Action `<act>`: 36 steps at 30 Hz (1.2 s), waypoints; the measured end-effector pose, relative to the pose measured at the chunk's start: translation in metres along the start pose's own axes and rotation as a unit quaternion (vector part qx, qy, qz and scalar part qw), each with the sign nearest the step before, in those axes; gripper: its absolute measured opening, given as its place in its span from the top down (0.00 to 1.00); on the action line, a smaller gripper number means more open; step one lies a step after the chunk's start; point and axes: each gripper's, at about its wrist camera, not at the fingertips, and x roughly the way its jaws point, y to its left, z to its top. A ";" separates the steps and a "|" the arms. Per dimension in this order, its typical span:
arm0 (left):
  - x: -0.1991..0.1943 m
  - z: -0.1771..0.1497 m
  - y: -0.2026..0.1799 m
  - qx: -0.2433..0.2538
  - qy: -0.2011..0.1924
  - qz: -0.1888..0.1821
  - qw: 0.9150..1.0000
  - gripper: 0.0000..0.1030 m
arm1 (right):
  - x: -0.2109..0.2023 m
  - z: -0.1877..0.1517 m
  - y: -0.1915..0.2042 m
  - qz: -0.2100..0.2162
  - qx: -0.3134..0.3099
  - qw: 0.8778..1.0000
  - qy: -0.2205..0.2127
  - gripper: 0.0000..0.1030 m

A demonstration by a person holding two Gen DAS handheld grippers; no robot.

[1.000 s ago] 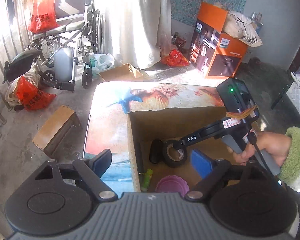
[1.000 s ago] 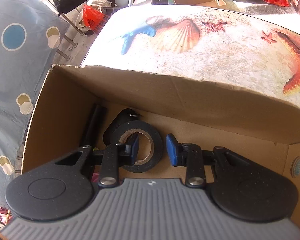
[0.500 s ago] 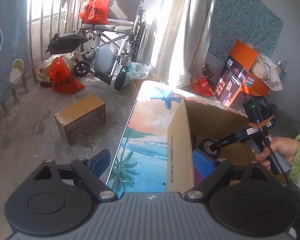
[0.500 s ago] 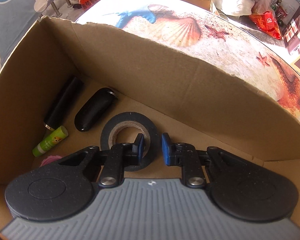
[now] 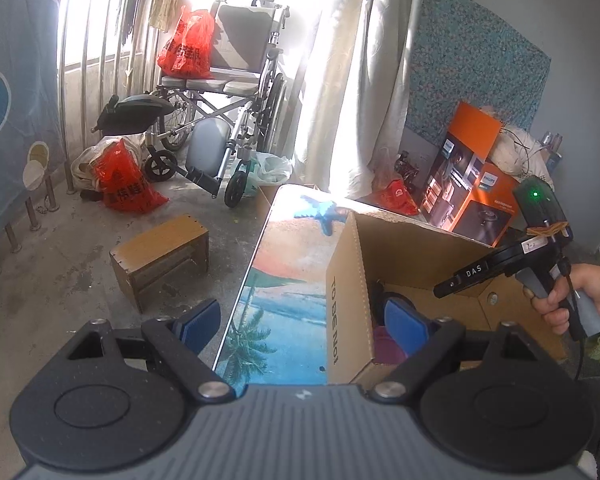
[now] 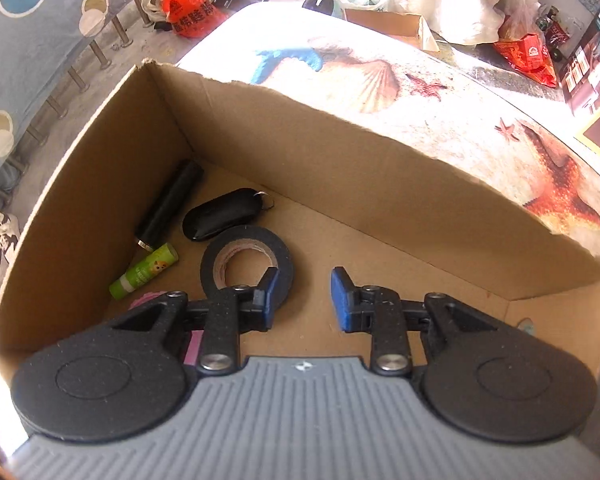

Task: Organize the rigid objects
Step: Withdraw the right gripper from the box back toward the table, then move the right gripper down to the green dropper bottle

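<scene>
A cardboard box (image 6: 340,152) stands on the beach-print table (image 6: 440,92). Inside lie a black tape roll (image 6: 220,256), a black key fob (image 6: 220,218), a black tube (image 6: 168,208), a green glue stick (image 6: 144,270) and a pink item (image 6: 146,300), partly hidden. My right gripper (image 6: 304,294) is open and empty above the box floor, its left finger over the roll's rim. My left gripper (image 5: 300,320) is open and empty, held outside the box (image 5: 348,300) near its left wall. The right gripper (image 5: 500,268) also shows in the left wrist view, above the box.
A wooden stool (image 5: 160,256), a wheelchair (image 5: 228,92) and red bags (image 5: 124,184) stand on the floor to the left. An orange carton (image 5: 472,184) sits behind the table. A small open carton (image 6: 388,26) lies past the table's far edge.
My right gripper has opened, let go of the tape roll and drawn back; the roll lies flat in the box. My left gripper has swung left and lifted away from the box.
</scene>
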 end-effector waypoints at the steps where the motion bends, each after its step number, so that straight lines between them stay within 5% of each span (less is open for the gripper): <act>1: -0.004 -0.002 -0.003 0.001 -0.005 -0.011 1.000 0.10 | -0.017 -0.008 -0.007 0.008 0.013 1.000 -0.015 0.70; 6: -0.017 -0.015 -0.023 0.021 -0.022 -0.047 0.998 0.10 | -0.108 -0.072 -0.031 0.031 0.056 0.991 -0.113 0.50; 10: -0.020 -0.031 -0.048 0.052 -0.011 -0.075 0.996 0.10 | -0.162 -0.141 -0.033 0.046 0.075 0.981 -0.170 0.21; 12: -0.019 -0.042 -0.063 0.075 0.003 -0.092 0.993 0.10 | -0.180 -0.183 -0.024 0.038 0.074 0.977 -0.194 0.17; 14: -0.019 -0.055 -0.079 0.097 0.017 -0.109 0.989 0.09 | -0.193 -0.219 -0.013 0.011 0.070 0.974 -0.215 0.03; 17: -0.017 -0.073 -0.099 0.123 0.038 -0.135 0.982 0.05 | -0.200 -0.268 -0.003 -0.048 0.057 0.968 -0.239 0.01; 20: -0.011 -0.092 -0.121 0.149 0.059 -0.155 0.975 0.04 | -0.189 -0.298 0.006 -0.098 0.051 0.969 -0.221 0.01; 29: 0.026 -0.129 -0.159 0.167 0.119 -0.219 0.954 0.00 | -0.164 -0.336 0.003 -0.112 0.082 0.966 -0.216 0.01; 36: 0.044 -0.125 -0.160 0.122 0.125 -0.256 0.951 0.00 | -0.164 -0.341 -0.001 -0.113 0.067 0.954 -0.270 0.01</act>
